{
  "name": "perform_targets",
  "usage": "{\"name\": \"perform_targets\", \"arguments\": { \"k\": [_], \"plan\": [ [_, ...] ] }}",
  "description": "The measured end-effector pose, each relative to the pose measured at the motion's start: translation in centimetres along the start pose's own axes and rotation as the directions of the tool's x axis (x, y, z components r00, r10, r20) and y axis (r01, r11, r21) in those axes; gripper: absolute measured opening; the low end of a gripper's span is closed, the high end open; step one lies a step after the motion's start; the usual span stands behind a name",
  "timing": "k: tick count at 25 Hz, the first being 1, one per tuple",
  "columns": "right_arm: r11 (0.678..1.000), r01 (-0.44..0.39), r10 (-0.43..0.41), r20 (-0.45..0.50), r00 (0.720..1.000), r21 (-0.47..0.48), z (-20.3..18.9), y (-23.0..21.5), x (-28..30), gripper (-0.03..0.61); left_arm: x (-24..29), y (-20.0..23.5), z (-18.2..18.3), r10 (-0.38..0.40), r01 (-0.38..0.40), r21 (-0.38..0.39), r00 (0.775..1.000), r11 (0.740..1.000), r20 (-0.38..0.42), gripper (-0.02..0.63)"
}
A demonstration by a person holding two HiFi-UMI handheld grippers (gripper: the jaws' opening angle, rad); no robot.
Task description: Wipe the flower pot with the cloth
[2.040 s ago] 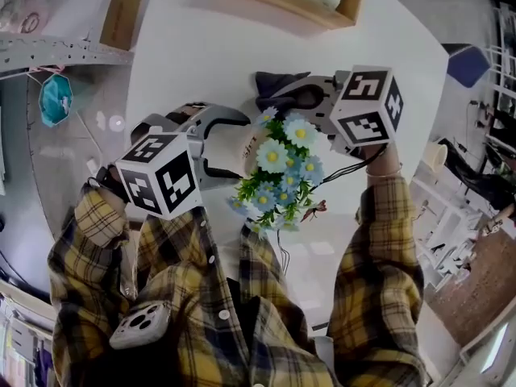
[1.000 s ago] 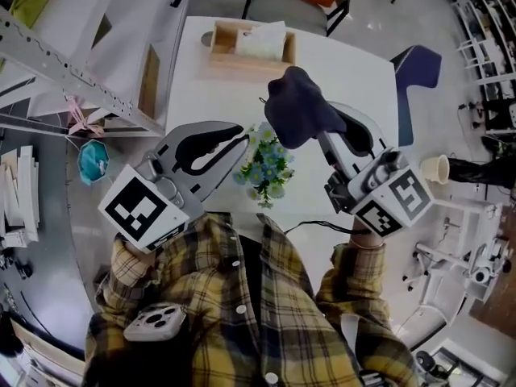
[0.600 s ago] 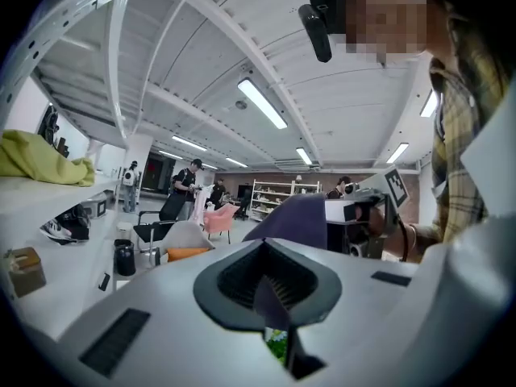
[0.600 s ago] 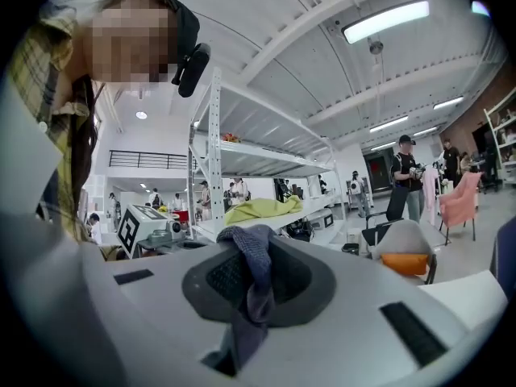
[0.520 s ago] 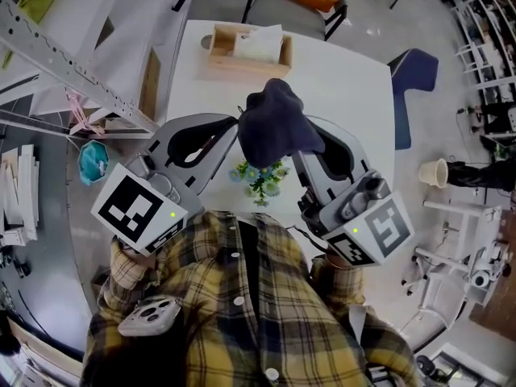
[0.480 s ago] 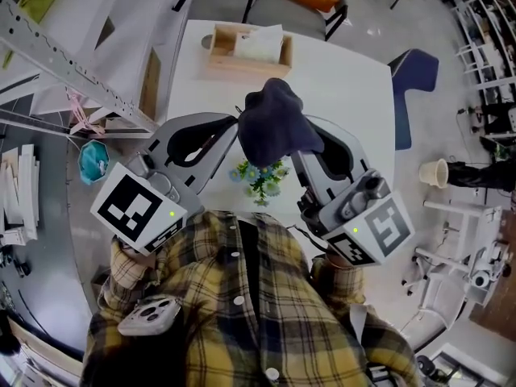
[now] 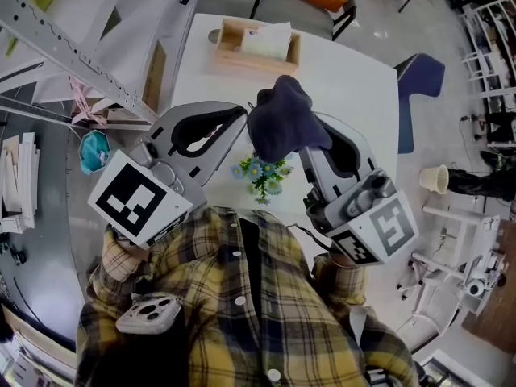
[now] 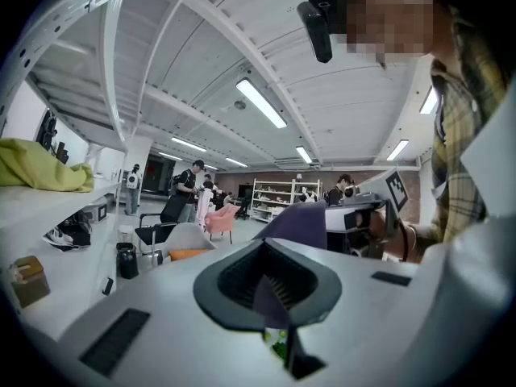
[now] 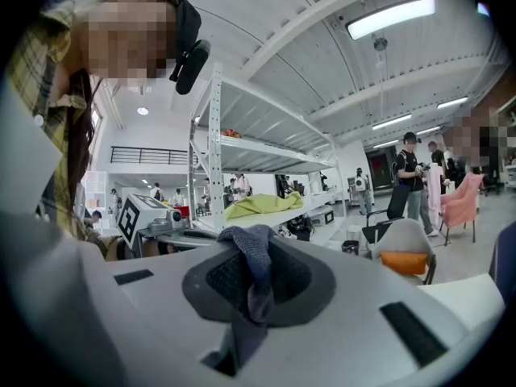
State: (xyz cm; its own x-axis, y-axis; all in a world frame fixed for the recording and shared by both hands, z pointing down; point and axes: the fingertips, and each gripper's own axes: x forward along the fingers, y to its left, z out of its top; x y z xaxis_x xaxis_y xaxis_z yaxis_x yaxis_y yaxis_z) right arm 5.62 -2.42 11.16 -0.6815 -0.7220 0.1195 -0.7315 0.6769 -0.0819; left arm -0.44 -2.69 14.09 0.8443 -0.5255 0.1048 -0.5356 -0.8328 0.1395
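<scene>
Blue and white flowers [image 7: 262,176] stand on the white table [image 7: 355,79]; the flower pot beneath them is hidden. Both grippers hover above them, pointing roughly level. My right gripper [image 7: 302,139] is shut on the dark purple cloth [image 7: 282,119], which bunches over its tips. In the right gripper view a strip of the cloth [image 9: 256,272] runs down between the pads. My left gripper [image 7: 244,115] is shut, its tips at the cloth's left edge. In the left gripper view a sliver of cloth [image 8: 272,301] sits between the pads and the flowers [image 8: 279,347] show below.
A wooden tissue box [image 7: 254,45] stands at the table's far edge. A blue chair [image 7: 419,75] is at the right, with a paper cup [image 7: 435,177] further right. A metal rack beam [image 7: 72,51] and a teal mask [image 7: 93,151] lie to the left. People stand in the room behind.
Two seconds ago both grippers were down at the pot. They have risen above it, and the left gripper's tips have come across to the cloth's left edge. Little differs over the last half second.
</scene>
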Motion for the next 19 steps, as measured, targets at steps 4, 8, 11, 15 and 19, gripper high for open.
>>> {"name": "perform_targets", "arguments": {
  "k": [4, 8, 11, 15, 19],
  "plan": [
    [1.000, -0.008, 0.008, -0.012, 1.000, 0.001, -0.3, 0.0, -0.4, 0.015, 0.2, 0.1, 0.4, 0.001, -0.001, 0.007, 1.000, 1.000, -0.023, 0.009],
    [1.000, -0.003, 0.003, -0.010, 1.000, 0.000, -0.2, 0.1, -0.6, 0.015, 0.2, 0.2, 1.2, -0.007, 0.008, 0.047, 1.000, 0.999, -0.028, 0.009],
    [1.000, 0.000, 0.000, -0.017, 1.000, 0.010, -0.4, 0.2, -0.8, 0.015, 0.1, -0.1, 1.1, -0.016, 0.019, 0.074, 0.999, 0.997, -0.042, 0.009],
    [1.000, 0.002, -0.002, -0.022, 1.000, 0.002, -0.5, 0.3, -0.8, 0.015, 0.3, -0.5, 0.7, -0.051, 0.059, 0.117, 0.996, 0.991, -0.071, 0.009],
    [1.000, 0.009, -0.009, -0.029, 1.000, 0.001, -0.8, 0.0, -0.6, 0.015, 0.2, -0.2, 0.0, -0.068, 0.081, 0.136, 0.993, 0.987, -0.097, 0.009]
  ]
}}
